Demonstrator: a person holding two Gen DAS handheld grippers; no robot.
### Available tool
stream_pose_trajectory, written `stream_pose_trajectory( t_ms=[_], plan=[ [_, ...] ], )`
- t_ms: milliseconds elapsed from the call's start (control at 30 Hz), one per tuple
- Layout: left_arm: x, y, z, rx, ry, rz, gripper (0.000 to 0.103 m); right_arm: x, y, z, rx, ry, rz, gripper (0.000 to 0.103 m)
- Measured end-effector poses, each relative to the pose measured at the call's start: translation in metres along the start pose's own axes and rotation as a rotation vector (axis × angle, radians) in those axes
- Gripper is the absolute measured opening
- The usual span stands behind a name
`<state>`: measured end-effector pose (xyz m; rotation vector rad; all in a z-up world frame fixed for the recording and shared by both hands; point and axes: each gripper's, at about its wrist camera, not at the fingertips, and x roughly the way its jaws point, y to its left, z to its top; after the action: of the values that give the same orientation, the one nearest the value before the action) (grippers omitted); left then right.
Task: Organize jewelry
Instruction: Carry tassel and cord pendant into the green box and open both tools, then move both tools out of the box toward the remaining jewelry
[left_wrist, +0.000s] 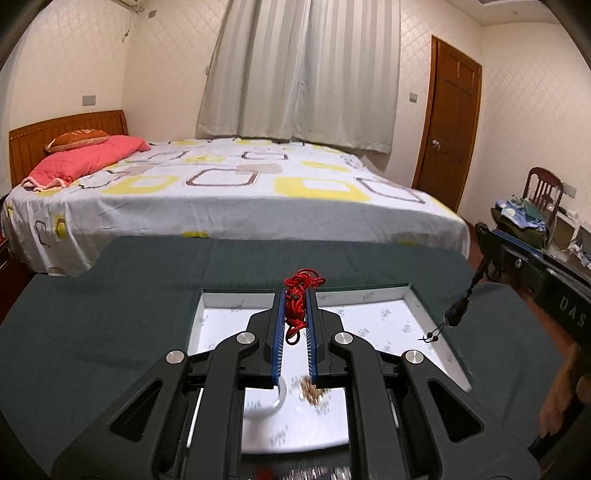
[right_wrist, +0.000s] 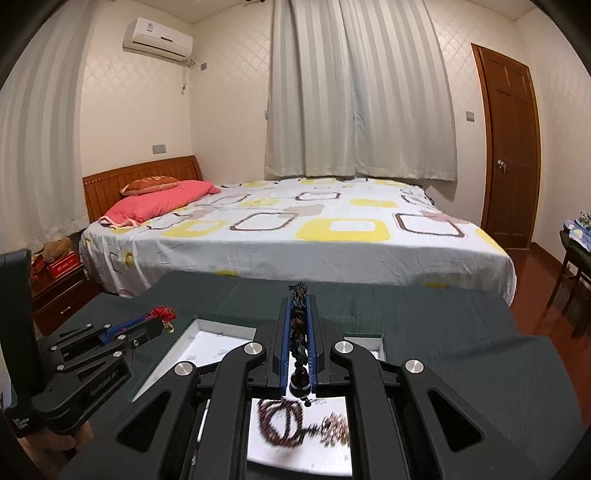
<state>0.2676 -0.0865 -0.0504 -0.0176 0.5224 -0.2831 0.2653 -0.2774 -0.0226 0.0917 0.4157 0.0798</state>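
My left gripper (left_wrist: 295, 306) is shut on a red cord necklace (left_wrist: 299, 295) above a white-lined open box (left_wrist: 402, 317); it also shows in the right wrist view (right_wrist: 162, 317). My right gripper (right_wrist: 298, 317) is shut on a dark braided cord with dark beads (right_wrist: 298, 332), hanging over the box (right_wrist: 207, 339). In the left wrist view that cord's tassel and beads (left_wrist: 456, 314) dangle from the right gripper (left_wrist: 484, 236) over the box's right wall. In the box lie a white bangle (left_wrist: 275, 400), a gold piece (left_wrist: 310, 391) and a dark bead bracelet (right_wrist: 280, 421).
The box sits on a dark green cloth-covered table (left_wrist: 92, 332). Behind it is a bed (left_wrist: 236, 192) with a patterned sheet. A chair piled with things (left_wrist: 532, 210) stands at the right, a nightstand (right_wrist: 59, 295) at the left.
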Motion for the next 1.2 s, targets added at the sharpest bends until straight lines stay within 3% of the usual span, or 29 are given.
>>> stream_pose_trajectory(
  t_ms=[300, 600, 733, 800, 900, 967, 1000, 1067, 1100, 1200],
  plan=[
    [0.097, 0.004, -0.009, -0.02, 0.188, 0.004, 0.011, 0.081, -0.021, -0.039, 0.042, 0.197, -0.01, 0.008],
    [0.13, 0.009, -0.018, -0.013, 0.306, 0.028, 0.011, 0.105, -0.023, -0.054, 0.057, 0.313, -0.007, 0.009],
    [0.13, 0.012, -0.019, -0.028, 0.305, 0.045, 0.028, 0.111, -0.025, -0.055, 0.067, 0.329, -0.014, 0.009],
    [0.13, 0.011, -0.02, -0.012, 0.302, 0.053, 0.032, 0.114, -0.026, -0.056, 0.067, 0.341, -0.016, 0.01],
    [0.13, 0.01, -0.021, -0.002, 0.297, 0.061, 0.049, 0.114, -0.026, -0.059, 0.067, 0.346, -0.019, 0.01],
    [0.129, 0.01, -0.02, -0.005, 0.291, 0.06, 0.05, 0.116, -0.027, -0.059, 0.073, 0.349, -0.022, 0.011],
    [0.128, 0.01, -0.02, -0.004, 0.29, 0.059, 0.051, 0.116, -0.028, -0.06, 0.081, 0.35, -0.02, 0.012],
    [0.128, 0.009, -0.02, -0.001, 0.289, 0.06, 0.056, 0.116, -0.027, -0.06, 0.085, 0.34, -0.026, 0.045],
    [0.127, 0.009, -0.02, 0.001, 0.287, 0.057, 0.058, 0.114, -0.026, -0.06, 0.084, 0.325, -0.028, 0.05],
    [0.126, 0.008, -0.02, 0.012, 0.282, 0.061, 0.062, 0.112, -0.023, -0.059, 0.071, 0.317, -0.027, 0.05]
  ],
)
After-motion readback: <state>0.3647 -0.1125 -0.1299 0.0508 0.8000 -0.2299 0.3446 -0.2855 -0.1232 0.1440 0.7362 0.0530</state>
